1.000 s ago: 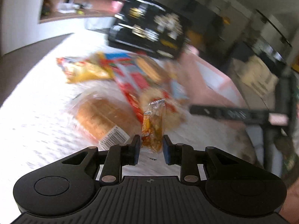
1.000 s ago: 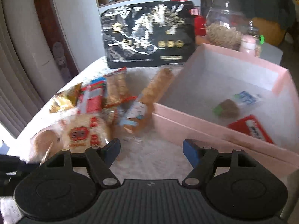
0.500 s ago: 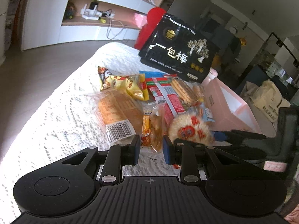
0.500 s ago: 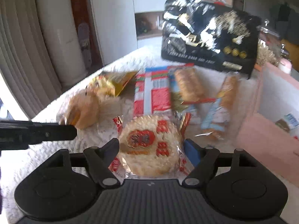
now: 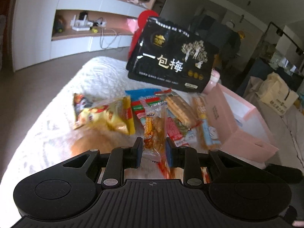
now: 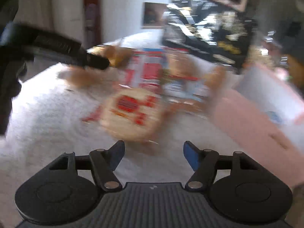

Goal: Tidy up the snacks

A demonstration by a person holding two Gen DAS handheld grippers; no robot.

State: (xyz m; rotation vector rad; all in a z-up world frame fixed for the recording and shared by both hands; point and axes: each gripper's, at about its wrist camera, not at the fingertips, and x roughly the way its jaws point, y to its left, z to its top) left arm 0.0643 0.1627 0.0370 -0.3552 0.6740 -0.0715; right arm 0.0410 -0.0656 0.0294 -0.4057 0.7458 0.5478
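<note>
While the left gripper (image 5: pixel 153 149) is keeping its blue pads pinched on the small clear-wrapped orange snack packet (image 5: pixel 154 133), as it was a second ago, the view beyond it is changing: the bagged loaf with the barcode label that lay just ahead of the claw half a second ago is now showing only as an orange blur (image 5: pixel 91 144) low at its left. The right gripper (image 6: pixel 153 153) is closing its jaws, yet they are standing well apart with nothing between them; the round pale rice cracker with red print (image 6: pixel 131 114), which sat between the fingers half a second ago, is now lying just ahead of the tips on the white knitted cloth (image 6: pixel 47 117).

Just beyond the left claw, a crinkled yellow foil crisp bag (image 5: pixel 102 115) is lying ahead to its left, and red and blue flat wrappers and a clear pack of long biscuits (image 5: pixel 180 110) are lying straight ahead, overlapping one another. To the right of both claws the pink cardboard box (image 5: pixel 243 131) is sitting open, its near wall facing the pile. Farther off, a glossy black bag with white characters (image 5: pixel 171 57) is standing upright behind the pile. The right wrist view is heavily smeared, and the other black tool (image 6: pixel 57 45) is crossing its upper left.
</note>
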